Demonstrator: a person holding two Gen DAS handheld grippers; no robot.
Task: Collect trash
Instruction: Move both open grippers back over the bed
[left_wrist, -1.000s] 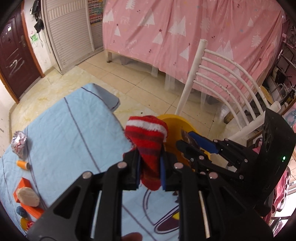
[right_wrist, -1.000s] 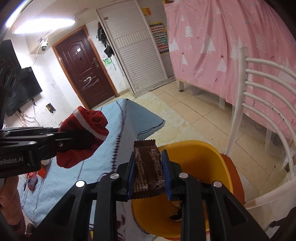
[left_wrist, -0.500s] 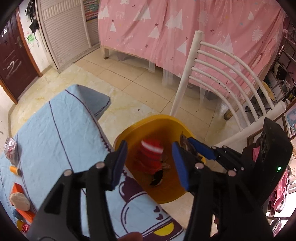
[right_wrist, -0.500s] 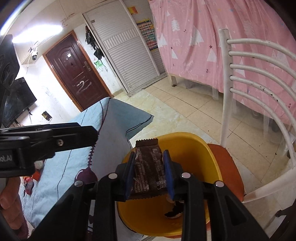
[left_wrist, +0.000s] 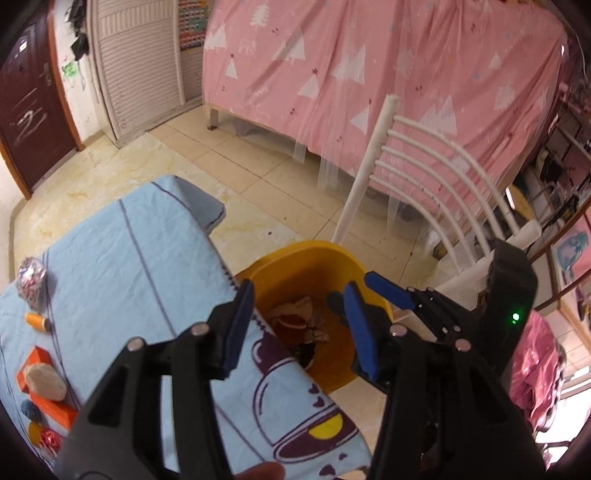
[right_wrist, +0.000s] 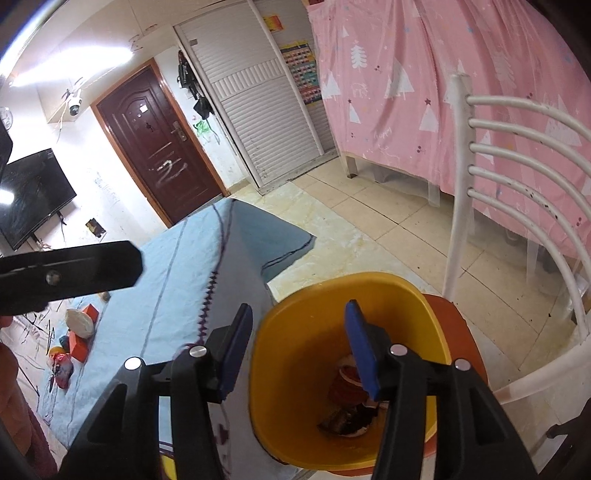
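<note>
Both grippers empty above the bin.
Left gripper (left_wrist: 297, 325) and right gripper (right_wrist: 297, 345) gape over bin (right_wrist: 406, 291); a careless withdrawal could tip it off the chair (right_wrist: 465, 325).

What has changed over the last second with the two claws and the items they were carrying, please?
Both claws let go. The left claw dropped the red striped sock and the right claw dropped the brown wrapper into the yellow bin; both now stand open above it. The bin, chair and blue-clothed table stayed put.
</note>
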